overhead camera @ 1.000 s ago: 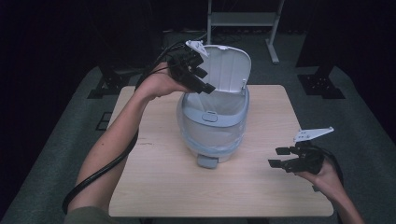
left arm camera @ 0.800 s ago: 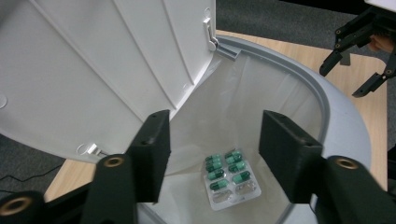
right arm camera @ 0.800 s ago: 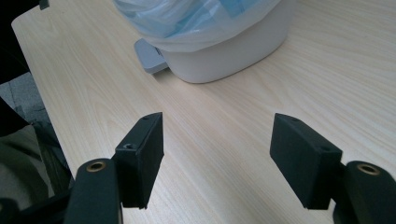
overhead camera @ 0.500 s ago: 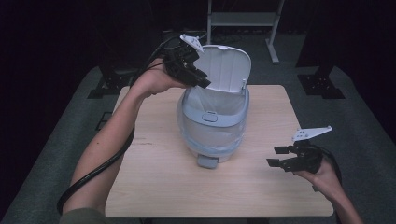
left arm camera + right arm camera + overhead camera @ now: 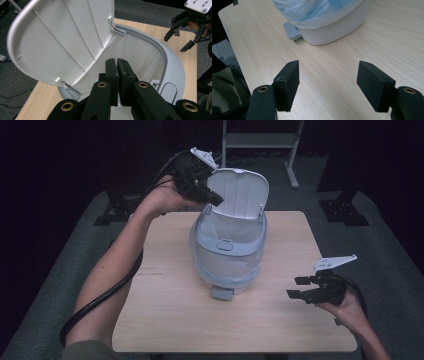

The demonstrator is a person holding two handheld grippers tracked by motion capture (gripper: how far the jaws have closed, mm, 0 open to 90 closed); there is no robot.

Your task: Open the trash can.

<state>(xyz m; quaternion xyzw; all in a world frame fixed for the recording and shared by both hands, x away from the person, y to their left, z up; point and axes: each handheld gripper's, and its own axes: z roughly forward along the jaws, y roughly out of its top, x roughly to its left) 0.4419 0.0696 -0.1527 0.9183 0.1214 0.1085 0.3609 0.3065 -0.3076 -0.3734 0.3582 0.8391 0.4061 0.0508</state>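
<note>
A white pedal bin [image 5: 227,255] stands mid-table with its lid [image 5: 239,192] raised and a clear bag liner [image 5: 135,52] over its rim. My left gripper [image 5: 216,199] hovers at the lid's left edge, above the bin's mouth. Its jaws have just been closing and now stand shut, pad against pad, with nothing between them [image 5: 117,65]. My right gripper [image 5: 299,287] rests low at the table's front right, open and empty, pointing toward the bin's base [image 5: 337,27] and pedal [image 5: 292,31].
The wooden table [image 5: 165,320] has free room in front and on both sides of the bin. A metal rack [image 5: 260,140] stands behind the table. The left gripper's black cable [image 5: 100,300] hangs along the forearm.
The left gripper's jaws have closed from open to shut and it has lifted slightly beside the lid. The lid stays raised. The right gripper has not moved.
</note>
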